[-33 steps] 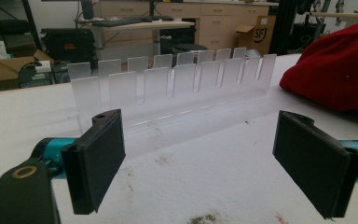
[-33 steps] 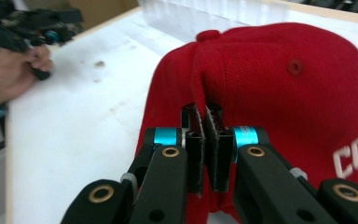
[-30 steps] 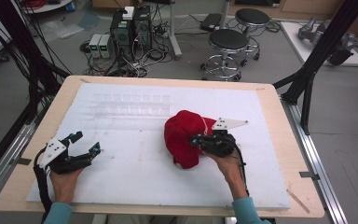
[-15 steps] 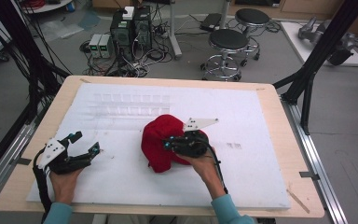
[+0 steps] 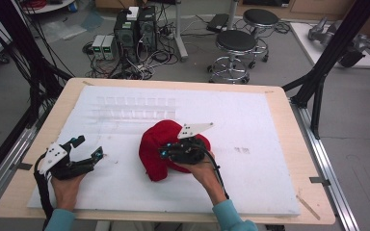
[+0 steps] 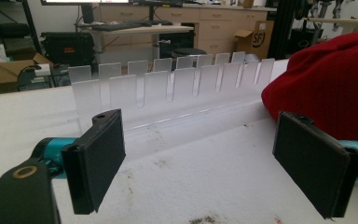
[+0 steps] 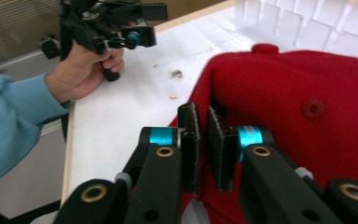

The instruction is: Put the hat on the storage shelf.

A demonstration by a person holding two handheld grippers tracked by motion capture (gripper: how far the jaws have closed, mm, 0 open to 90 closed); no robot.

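Note:
A red cap [image 5: 156, 144] lies near the middle of the white board [image 5: 250, 183]. It fills the right edge of the left gripper view [image 6: 331, 84]. My right gripper [image 5: 165, 153] reaches into the cap from the right. In its own view the cap [image 7: 298, 84] lies under the right gripper [image 7: 203, 135]. Its jaws have just been opening: a narrow gap shows between the pads, with the cap's edge at that gap, so the pads no longer pinch it. My left gripper [image 5: 89, 147] rests at the board's left, wide open [image 6: 205, 158], with nothing between its pads.
A clear plastic rack [image 5: 135, 108] with upright slats stands on the board behind the cap; it appears again as the clear plastic rack [image 6: 168, 86] straight ahead of the left gripper. Beyond the table are stools [image 5: 236, 43], computer boxes [image 5: 135, 29] and black frame posts [image 5: 327, 62].
My right gripper has dragged the red cap leftward across the board, toward the middle. The left hand and its gripper have stayed where they were.

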